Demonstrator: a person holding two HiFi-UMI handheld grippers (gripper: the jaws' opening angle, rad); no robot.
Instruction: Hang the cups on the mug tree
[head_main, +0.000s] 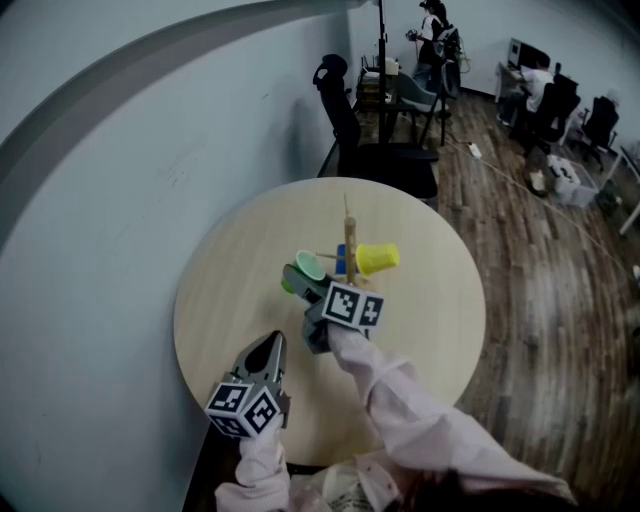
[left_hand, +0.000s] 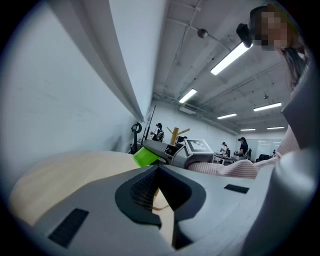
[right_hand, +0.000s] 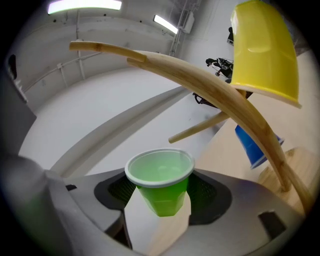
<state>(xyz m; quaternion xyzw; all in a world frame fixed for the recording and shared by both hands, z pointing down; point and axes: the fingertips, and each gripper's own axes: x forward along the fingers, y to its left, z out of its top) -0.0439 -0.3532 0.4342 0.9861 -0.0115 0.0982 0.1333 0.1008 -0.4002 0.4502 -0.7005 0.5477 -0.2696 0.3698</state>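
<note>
the right tool (right_hand: 159, 202) grips the green cup (right_hand: 161, 175) by its lower wall, just beside the mug tree (right_hand: 200, 82) on the round desk (head_main: 225, 300). a yellow cup (right_hand: 262, 50) and a blue cup (right_hand: 247, 145) hang on its pegs. the left tool (left_hand: 159, 172) is closed and empty, low over the desk.

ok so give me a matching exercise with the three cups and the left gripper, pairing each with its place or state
1. green cup
2. yellow cup
3. blue cup
4. left gripper

a. high on the mug tree
b. shut, nothing in it
c. held in the right gripper
d. low on the mug tree, below the yellow one

Pairs: 1-c, 2-a, 3-d, 4-b
</note>
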